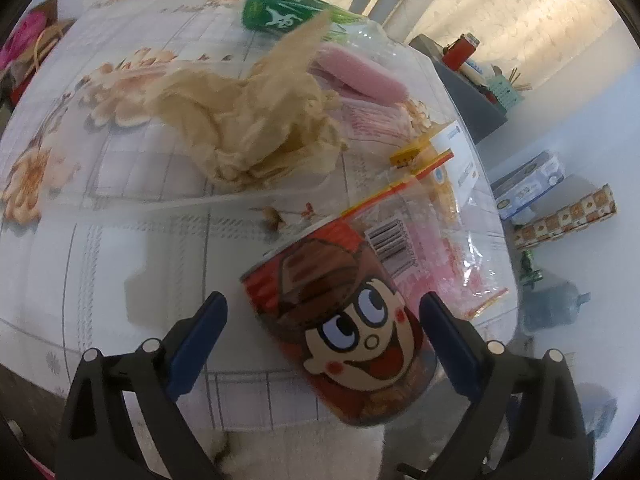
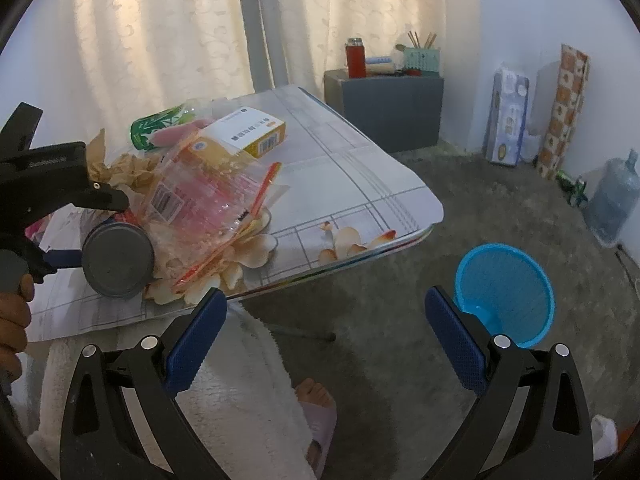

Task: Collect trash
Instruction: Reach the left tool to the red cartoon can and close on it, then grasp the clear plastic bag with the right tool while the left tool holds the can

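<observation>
- Trash lies scattered over a table with a floral-print cover, seen from the left wrist camera.
- Left gripper has its jaws spread wide on either side of a red can printed with a cartoon face; the blue fingers do not appear to touch it, so nothing is grasped.
- The red can lies on its side near the table's near edge; in the right wrist view its grey end faces the camera, with the left gripper's black body beside it and a hand at the frame's left edge.
- A clear plastic bag with red and yellow trim and a barcode lies just beside the can, partly overlapping it.
- Beyond the can sit a crumpled beige paper, a pink wrapper and a green can lying on its side.
- A yellow and white box rests near the far side of the pile.
- Right gripper hangs off the table's edge over the grey floor, its jaws parted and empty.
- A blue basket stands on the floor, just beside the right gripper's right finger in the view and well apart from the table.
- A white fleecy sleeve or garment and a foot in a slipper show below.
</observation>
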A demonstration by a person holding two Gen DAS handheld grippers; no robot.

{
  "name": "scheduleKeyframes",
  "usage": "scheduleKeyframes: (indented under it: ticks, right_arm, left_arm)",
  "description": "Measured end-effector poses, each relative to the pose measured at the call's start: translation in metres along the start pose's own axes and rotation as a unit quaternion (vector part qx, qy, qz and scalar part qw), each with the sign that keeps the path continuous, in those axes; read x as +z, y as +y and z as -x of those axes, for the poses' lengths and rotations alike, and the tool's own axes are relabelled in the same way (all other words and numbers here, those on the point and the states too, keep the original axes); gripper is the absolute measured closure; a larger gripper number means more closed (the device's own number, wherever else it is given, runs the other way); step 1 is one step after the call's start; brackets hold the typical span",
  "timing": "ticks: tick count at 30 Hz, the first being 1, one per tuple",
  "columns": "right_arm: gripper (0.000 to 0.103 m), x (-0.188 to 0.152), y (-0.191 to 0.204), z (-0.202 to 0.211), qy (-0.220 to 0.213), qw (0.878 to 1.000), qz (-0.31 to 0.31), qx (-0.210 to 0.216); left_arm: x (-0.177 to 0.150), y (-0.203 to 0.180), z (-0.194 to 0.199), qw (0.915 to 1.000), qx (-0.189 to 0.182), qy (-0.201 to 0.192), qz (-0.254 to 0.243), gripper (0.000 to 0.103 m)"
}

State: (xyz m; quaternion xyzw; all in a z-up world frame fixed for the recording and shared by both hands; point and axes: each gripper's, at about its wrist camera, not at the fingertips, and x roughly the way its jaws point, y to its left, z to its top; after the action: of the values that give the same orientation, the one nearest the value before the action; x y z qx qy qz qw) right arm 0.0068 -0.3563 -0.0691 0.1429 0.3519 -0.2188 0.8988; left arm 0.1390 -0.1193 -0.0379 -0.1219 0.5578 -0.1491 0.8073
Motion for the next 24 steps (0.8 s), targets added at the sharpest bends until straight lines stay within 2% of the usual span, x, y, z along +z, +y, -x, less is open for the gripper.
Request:
scheduleKeyframes:
  ticks: [4,6,12,16,21,24]
  right_arm:
    - [0.008,-0.001,-0.001,0.000,0.000,1.000,-0.004,0.004]
    - [0.008,-0.001,0.000,0.002,-0.001,1.000,-0.005,0.003]
    - [0.008,0.000,-0.002,0.007,-0.004,1.000,-0.003,0.004]
    - [0.008,0.007,-0.001,0.009,-0.007,1.000,-0.001,0.020]
    - [0.008,0.030,0.000,0.001,-0.003,0.995,-0.012,0.097]
    - [0.008,0.048,0.002,-0.016,0.016,0.986,-0.027,0.161]
  left_arm:
    - [-0.002,-0.009,-0.009,0.9999,-0.004,0.011,-0.006,0.023]
    - [-0.008,-0.010,-0.010,0.9998,-0.004,0.016,-0.010,0.036]
    - [-0.006,-0.001,-0.007,0.9998,-0.009,0.008,-0.013,0.037]
    - [-0.006,0.011,-0.001,0.9996,-0.006,0.002,-0.028,0.037]
    - [-0.015,0.027,0.011,0.9975,0.008,-0.016,-0.069,0.037]
    - [-0.019,0.034,0.015,0.9958,0.009,-0.025,-0.088,0.037]
